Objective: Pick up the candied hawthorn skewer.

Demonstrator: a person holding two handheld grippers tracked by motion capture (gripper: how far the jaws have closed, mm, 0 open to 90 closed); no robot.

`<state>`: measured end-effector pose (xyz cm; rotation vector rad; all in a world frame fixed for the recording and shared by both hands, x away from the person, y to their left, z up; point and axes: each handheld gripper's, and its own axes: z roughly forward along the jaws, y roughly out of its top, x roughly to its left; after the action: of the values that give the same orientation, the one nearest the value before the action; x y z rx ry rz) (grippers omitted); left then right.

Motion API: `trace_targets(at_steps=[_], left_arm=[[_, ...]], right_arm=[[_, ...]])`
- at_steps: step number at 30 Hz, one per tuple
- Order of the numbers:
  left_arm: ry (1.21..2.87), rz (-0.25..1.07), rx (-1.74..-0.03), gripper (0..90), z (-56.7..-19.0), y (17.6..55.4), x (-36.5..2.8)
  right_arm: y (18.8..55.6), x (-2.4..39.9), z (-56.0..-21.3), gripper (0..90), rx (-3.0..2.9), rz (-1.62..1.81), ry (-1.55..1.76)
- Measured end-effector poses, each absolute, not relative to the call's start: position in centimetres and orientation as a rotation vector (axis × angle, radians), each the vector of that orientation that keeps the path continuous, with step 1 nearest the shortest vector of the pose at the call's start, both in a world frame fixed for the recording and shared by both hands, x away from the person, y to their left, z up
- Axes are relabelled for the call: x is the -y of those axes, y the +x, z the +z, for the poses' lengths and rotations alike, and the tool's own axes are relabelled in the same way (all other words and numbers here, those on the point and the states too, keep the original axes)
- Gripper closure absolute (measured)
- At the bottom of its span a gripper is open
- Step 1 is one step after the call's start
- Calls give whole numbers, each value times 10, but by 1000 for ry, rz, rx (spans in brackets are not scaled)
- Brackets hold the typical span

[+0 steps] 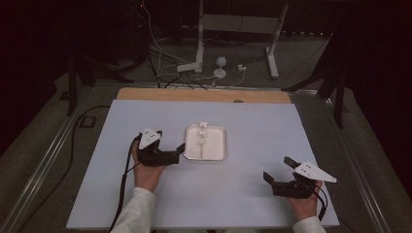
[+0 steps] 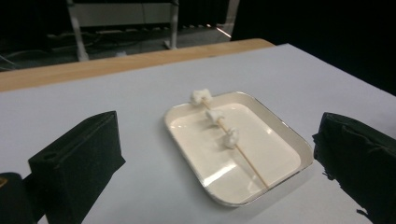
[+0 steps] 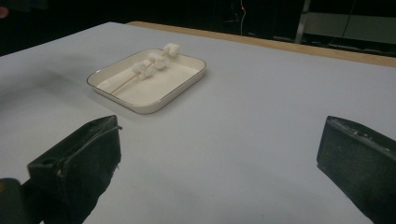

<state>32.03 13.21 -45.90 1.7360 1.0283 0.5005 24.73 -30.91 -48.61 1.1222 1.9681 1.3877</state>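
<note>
A white tray [image 1: 224,143] lies at the middle of the table. In it rests a wooden skewer [image 1: 202,148] with three white marshmallows [image 1: 202,133] threaded on its far half; the topmost one sits on the tray's far rim. My left gripper [image 1: 171,139] is open just left of the tray, one jaw almost at its near left corner, nothing between the jaws. In the left gripper view the tray [image 2: 299,140] and skewer [image 2: 250,163] lie close ahead. My right gripper [image 1: 276,167] is open near the front right of the table, well away from the tray [image 3: 154,108].
A white sheet [image 1: 243,194] covers the table, with a wooden strip [image 1: 204,95] along its far edge. Beyond it, a white frame stand [image 1: 238,24] and cables [image 1: 165,73] lie on the floor. Metal rails run along both sides.
</note>
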Motion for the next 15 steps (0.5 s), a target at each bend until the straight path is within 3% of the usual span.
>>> trace_targets(at_steps=[15], left_arm=[[1810, 343, -1070, 50, -492, 347, -93]], right_arm=[[248, 309, -487, 0, -1974, 1385, 1122]])
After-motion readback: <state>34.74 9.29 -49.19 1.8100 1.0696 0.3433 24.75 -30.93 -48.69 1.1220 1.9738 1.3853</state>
